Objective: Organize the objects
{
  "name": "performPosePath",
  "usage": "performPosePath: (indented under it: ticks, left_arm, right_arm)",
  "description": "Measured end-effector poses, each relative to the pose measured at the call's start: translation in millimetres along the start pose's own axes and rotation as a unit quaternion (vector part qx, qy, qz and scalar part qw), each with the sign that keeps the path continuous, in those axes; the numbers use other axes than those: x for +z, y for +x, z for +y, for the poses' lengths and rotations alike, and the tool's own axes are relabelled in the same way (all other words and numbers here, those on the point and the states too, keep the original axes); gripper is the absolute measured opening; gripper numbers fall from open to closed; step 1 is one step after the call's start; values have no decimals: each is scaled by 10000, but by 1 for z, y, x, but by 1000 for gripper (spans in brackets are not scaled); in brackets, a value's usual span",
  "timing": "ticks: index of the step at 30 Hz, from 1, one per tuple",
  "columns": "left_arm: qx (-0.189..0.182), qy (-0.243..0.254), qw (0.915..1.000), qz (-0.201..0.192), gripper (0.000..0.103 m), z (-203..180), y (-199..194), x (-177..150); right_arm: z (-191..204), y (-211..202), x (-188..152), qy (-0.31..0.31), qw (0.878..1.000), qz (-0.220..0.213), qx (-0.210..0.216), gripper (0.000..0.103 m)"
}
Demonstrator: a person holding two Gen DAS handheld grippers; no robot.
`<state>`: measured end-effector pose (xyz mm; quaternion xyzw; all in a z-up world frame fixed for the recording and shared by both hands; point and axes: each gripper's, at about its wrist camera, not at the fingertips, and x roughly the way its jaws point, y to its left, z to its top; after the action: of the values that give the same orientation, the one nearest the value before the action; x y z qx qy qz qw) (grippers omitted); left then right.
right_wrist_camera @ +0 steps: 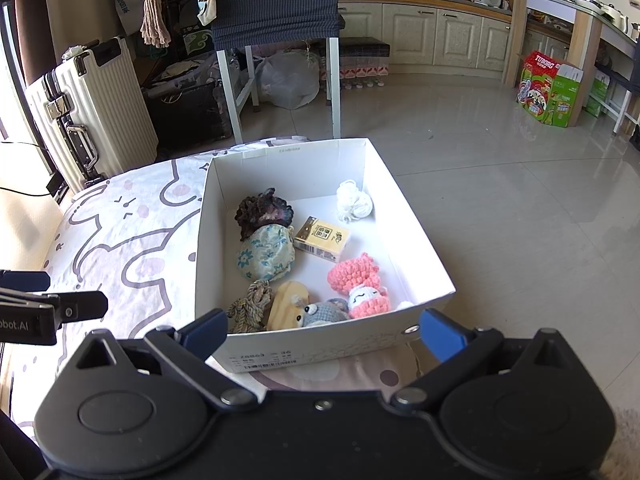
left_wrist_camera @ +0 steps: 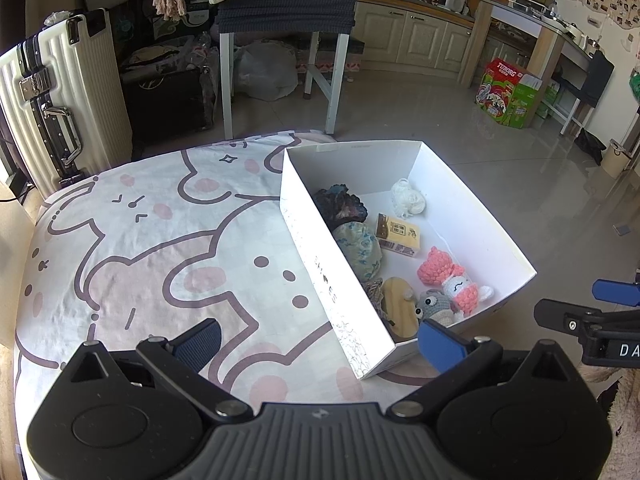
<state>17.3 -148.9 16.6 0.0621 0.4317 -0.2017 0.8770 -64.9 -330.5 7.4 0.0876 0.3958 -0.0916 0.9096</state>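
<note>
Eight or so small things lay inside the white cardboard shoebox (left_wrist_camera: pixel 400 184) on the cartoon-print bedsheet (left_wrist_camera: pixel 152 240); the left gripper (left_wrist_camera: pixel 318 340) hung near its corner, jaws apart and empty, so any pick should come straight down past the wall. From the right wrist, the right gripper (right_wrist_camera: pixel 322 334) stood likewise apart; "TUBORG" read on the green carton (right_wrist_camera: pixel 550 94).

The left gripper (left_wrist_camera: pixel 320 340) is hovering with its jaws spread wide and nothing between them, its blue pads (left_wrist_camera: pixel 440 344) showing. The right gripper (right_wrist_camera: pixel 324 332) is hovering just beside it, jaws likewise spread wide and holding nothing. Both are pointing forward and downward, side by side, not touching.
</note>
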Motion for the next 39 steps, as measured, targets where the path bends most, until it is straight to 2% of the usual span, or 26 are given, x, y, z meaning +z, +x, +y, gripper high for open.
performPosePath:
  ticks: [39]
  left_arm:
    - [-7,-6,10000,-1,103,0,0,0]
  right_arm:
    - [7,1,-6,-27,10000,17,16,103]
